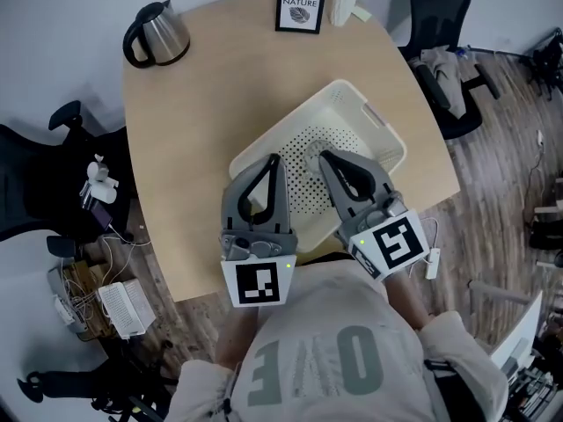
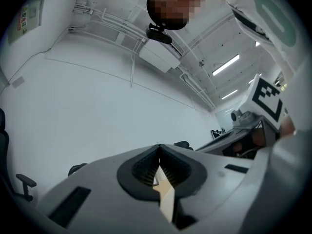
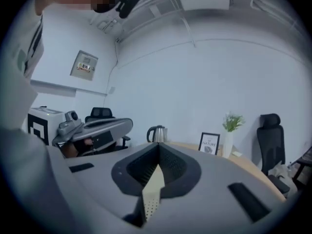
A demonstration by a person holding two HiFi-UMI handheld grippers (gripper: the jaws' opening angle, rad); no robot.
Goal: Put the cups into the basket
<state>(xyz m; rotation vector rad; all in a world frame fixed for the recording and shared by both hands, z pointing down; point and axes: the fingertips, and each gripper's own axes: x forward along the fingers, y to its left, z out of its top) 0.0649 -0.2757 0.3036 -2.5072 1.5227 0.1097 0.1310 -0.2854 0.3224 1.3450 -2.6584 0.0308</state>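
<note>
A cream perforated basket point(image 1: 355, 112) lies on the round wooden table point(image 1: 185, 148). A round greyish shape point(image 1: 313, 155) shows on its floor, partly behind my right gripper; I cannot tell whether it is a cup. No cup stands on the table. Both grippers hover over the basket's near edge, close to the person's chest. My left gripper point(image 1: 274, 159) is shut and empty, its jaws meeting in the left gripper view point(image 2: 159, 148). My right gripper point(image 1: 324, 156) is shut too, with nothing between its pads point(image 3: 158, 146).
A steel kettle point(image 1: 157, 33) stands at the far left of the table. A framed print point(image 1: 301, 5) and a white vase point(image 1: 344, 0) stand at the far edge. Black office chairs point(image 1: 440, 33) flank the table, and cables and clutter point(image 1: 114, 306) lie on the floor at left.
</note>
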